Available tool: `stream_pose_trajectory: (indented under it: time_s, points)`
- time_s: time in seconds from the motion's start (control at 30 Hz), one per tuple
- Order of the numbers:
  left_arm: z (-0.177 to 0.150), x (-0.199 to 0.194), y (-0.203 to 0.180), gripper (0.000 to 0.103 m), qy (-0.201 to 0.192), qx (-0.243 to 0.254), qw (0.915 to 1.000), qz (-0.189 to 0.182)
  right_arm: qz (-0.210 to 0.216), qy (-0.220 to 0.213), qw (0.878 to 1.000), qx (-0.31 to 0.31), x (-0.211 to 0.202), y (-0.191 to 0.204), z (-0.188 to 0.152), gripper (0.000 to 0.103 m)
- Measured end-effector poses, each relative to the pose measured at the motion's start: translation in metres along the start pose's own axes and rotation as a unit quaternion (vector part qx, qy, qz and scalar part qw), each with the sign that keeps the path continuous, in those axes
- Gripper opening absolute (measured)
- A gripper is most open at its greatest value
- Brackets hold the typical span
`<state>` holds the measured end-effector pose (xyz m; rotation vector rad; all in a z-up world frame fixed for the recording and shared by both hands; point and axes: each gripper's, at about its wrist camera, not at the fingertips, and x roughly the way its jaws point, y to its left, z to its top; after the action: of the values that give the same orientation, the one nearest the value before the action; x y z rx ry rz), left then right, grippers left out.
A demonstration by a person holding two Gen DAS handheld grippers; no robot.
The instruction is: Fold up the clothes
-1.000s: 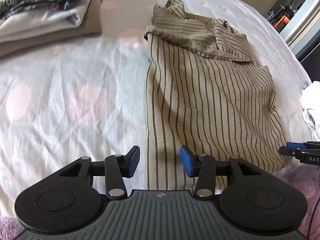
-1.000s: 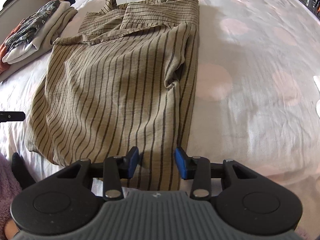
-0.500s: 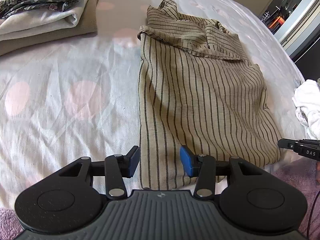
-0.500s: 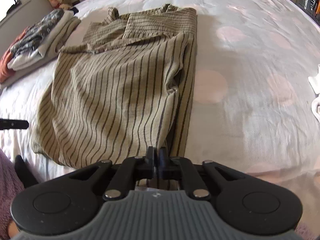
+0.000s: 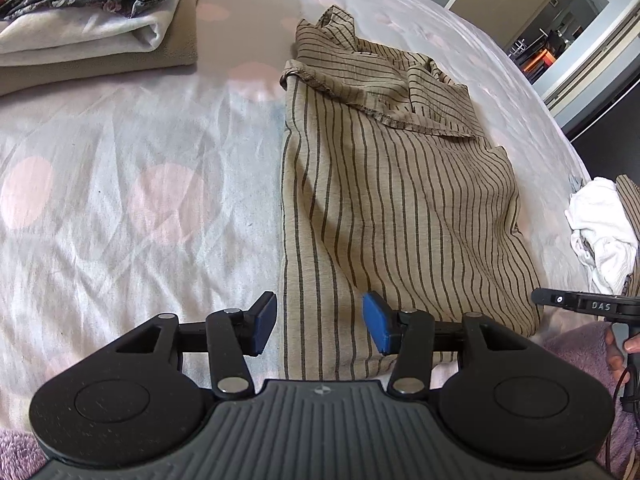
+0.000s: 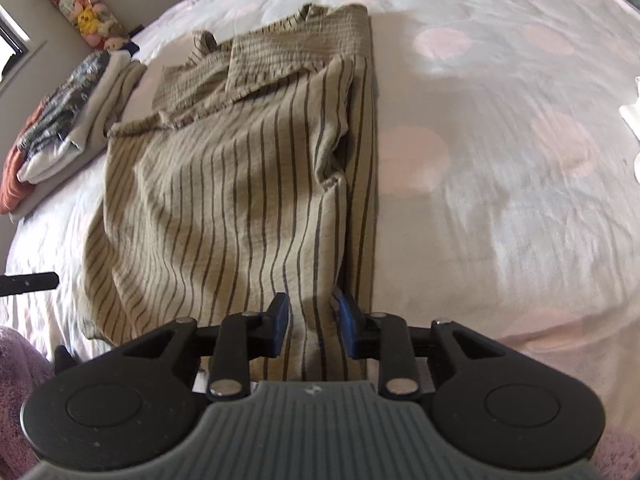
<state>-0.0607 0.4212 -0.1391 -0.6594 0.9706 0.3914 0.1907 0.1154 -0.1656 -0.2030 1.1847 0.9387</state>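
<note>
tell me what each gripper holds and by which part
Left gripper: nothing, jaws open. Right gripper: the near hem of the striped garment is bunched between its pads, but its jaws have just been opening, so a grip cannot be told.

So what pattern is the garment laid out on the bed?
The garment is tan with thin dark stripes, clearest in the right wrist view.

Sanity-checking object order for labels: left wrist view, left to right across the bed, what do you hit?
Folded clothes stack → bare spotted bedsheet → striped garment → crumpled white cloth. The right gripper's tip pokes in low at the right edge, below the white cloth.
</note>
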Motion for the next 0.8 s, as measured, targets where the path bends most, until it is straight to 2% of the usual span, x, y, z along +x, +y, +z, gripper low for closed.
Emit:
stream_pose_trajectory:
  time_s: [0.07,0.13,0.3,0.4,0.47,0.53,0.57,0.6,0.63,0.7,0.77,0.8]
  points:
    - [0.0,0.001,0.002,0.046,0.006,0.001,1.0,-0.004,-0.003,0.009,1.0,-0.01,0.003,0.003,0.0,0.028]
    - [0.0,0.003,0.004,0.046,0.013,0.003,0.9999,-0.009,-0.006,0.008,1.0,-0.021,0.002,0.006,-0.002,0.002]
    - [0.003,0.009,0.012,0.047,0.036,0.003,0.9989,-0.031,-0.002,-0.024,1.0,-0.009,-0.014,0.001,-0.007,0.002]
    - [0.003,0.021,0.013,0.047,0.061,0.007,0.9975,-0.037,0.005,-0.024,1.0,0.001,-0.017,-0.002,-0.008,0.002]
    - [0.003,0.03,0.012,0.047,0.077,0.012,0.9962,-0.039,0.004,-0.019,1.0,-0.001,-0.015,0.0,-0.006,0.006]
    - [0.004,0.036,0.009,0.047,0.086,0.02,0.9954,-0.039,-0.001,-0.017,1.0,-0.001,-0.012,0.0,-0.003,0.018]
    - [0.004,0.039,0.007,0.046,0.09,0.024,0.9949,-0.039,-0.005,-0.019,1.0,0.001,-0.011,0.001,-0.002,0.027]
    - [0.005,0.042,0.007,0.046,0.095,0.025,0.9943,-0.041,-0.01,-0.02,1.0,0.004,-0.009,0.0,-0.001,0.043]
    - [0.005,0.046,0.006,0.044,0.1,0.025,0.9937,-0.043,-0.011,-0.018,1.0,0.005,-0.007,0.001,0.001,0.042]
    - [0.005,0.051,0.004,0.032,0.115,0.027,0.9925,-0.034,-0.007,-0.004,1.0,-0.001,0.0,0.002,0.002,0.041]
    - [0.004,0.049,0.002,0.018,0.112,0.033,0.9926,-0.033,-0.003,0.006,1.0,-0.011,0.004,0.005,0.002,0.017]
    - [0.004,0.047,0.001,0.014,0.107,0.037,0.9929,-0.036,-0.003,0.004,1.0,-0.017,0.004,0.006,0.001,0.005]
